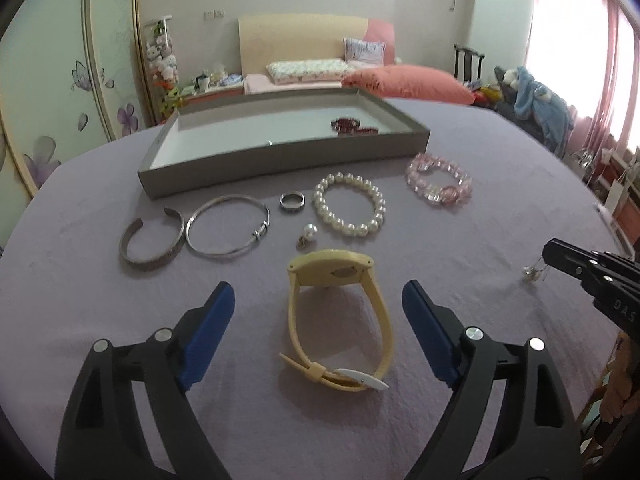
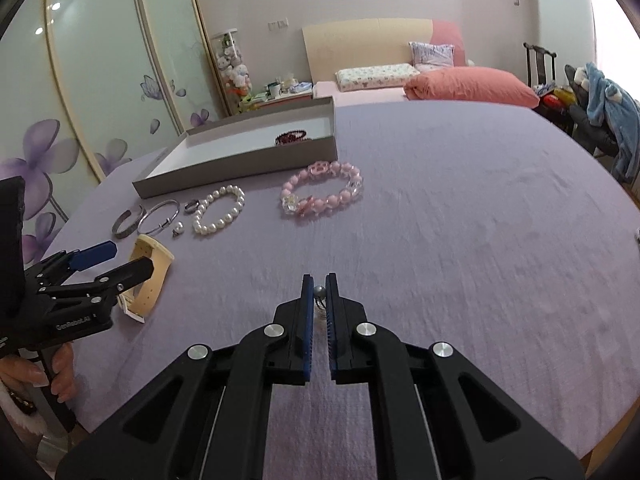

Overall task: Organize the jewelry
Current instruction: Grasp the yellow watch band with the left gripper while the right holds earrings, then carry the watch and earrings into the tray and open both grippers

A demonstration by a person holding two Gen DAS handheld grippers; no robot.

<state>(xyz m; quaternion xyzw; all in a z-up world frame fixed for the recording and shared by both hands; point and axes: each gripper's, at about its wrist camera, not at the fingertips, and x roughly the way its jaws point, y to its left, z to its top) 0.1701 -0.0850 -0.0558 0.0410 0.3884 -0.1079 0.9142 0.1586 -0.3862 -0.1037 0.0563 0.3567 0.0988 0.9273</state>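
My left gripper is open, its jaws on either side of a yellow watch lying on the purple cloth. My right gripper is shut on a small grey-pearl earring, low over the cloth. Beyond the watch lie a silver cuff, a silver bangle, a ring, a pearl earring, a white pearl bracelet and a pink bead bracelet. A grey tray behind them holds a dark red bracelet.
The round table is covered by a purple cloth. A bed with pink pillows stands behind, wardrobe doors at left, a chair with blue clothes at right.
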